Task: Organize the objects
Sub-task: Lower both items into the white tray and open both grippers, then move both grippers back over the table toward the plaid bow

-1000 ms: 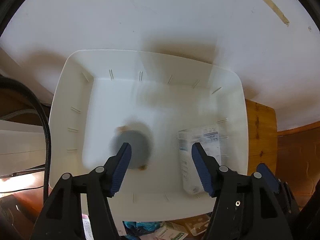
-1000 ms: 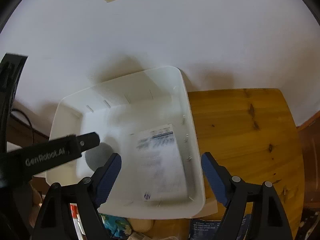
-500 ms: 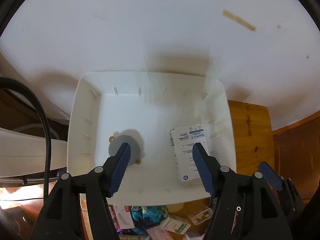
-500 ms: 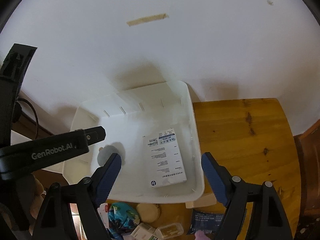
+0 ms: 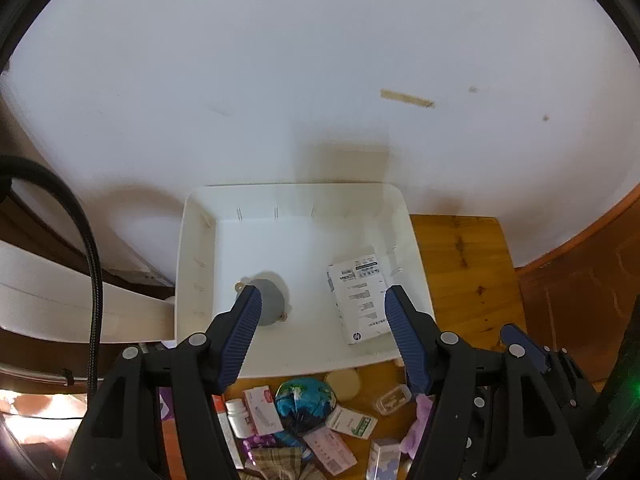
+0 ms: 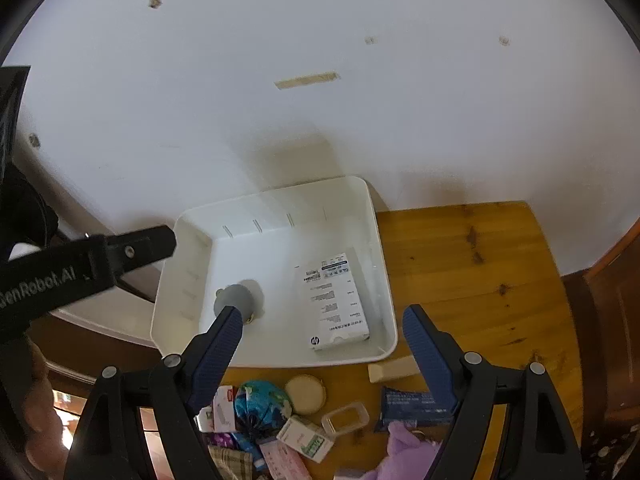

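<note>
Hovering above the near edge of the table (image 6: 480,264), both grippers look down on the same scene with nothing between their fingers. Farthest left, the left gripper (image 5: 322,336) hangs with its jaws spread wide and empty, above the near part of the white bin (image 5: 192,264), which sits at the table's far left corner against the wall. Inside the bin, a grey round disc (image 6: 236,298) lies toward the left wall and a white printed box (image 6: 334,300) lies flat along the right wall, its long axis running from the far side toward the near rim. Below the bin's near rim, the loose items wait in a heap by the table's near edge: a blue bundle (image 6: 260,402), a round tan lid (image 6: 305,395), a small green-and-white carton (image 6: 306,438), a clear little case (image 6: 345,417), a dark blue packet (image 6: 412,406) and a purple cloth (image 6: 404,454). Furthest right, the right gripper (image 6: 324,354) is likewise wide apart and empty, and it seems the nearer one to the packet and cloth, which lie just under its right finger; the packet's long axis runs left to right, so I judge a pick would call for fingers closing across its short width.
</note>
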`<control>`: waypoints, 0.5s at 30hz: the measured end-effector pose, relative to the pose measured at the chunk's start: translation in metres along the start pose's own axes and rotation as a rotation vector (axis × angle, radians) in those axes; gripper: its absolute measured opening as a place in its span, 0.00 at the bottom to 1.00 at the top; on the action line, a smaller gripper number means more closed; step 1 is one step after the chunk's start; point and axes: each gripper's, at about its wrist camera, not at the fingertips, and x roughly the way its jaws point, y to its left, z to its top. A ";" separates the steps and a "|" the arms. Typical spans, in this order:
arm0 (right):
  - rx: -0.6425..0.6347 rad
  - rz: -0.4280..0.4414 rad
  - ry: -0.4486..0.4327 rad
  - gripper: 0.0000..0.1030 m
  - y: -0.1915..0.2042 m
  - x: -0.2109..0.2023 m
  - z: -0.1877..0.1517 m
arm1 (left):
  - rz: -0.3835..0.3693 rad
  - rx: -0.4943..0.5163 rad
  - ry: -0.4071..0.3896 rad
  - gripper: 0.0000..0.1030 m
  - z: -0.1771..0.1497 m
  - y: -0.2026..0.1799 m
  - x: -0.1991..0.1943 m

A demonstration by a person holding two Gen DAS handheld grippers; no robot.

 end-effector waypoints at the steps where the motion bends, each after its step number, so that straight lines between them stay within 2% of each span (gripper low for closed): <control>1: -0.002 0.001 -0.007 0.81 0.002 -0.006 -0.002 | -0.003 0.001 -0.006 0.66 0.000 0.001 -0.004; 5: 0.012 0.021 -0.025 0.82 0.008 -0.030 -0.013 | -0.024 0.017 -0.028 0.66 -0.008 0.004 -0.029; 8: 0.005 0.007 -0.018 0.82 0.015 -0.043 -0.020 | -0.037 0.047 -0.042 0.66 -0.018 0.003 -0.049; 15: 0.001 0.002 -0.062 0.82 0.033 -0.081 -0.046 | -0.063 0.118 -0.079 0.66 -0.047 0.005 -0.088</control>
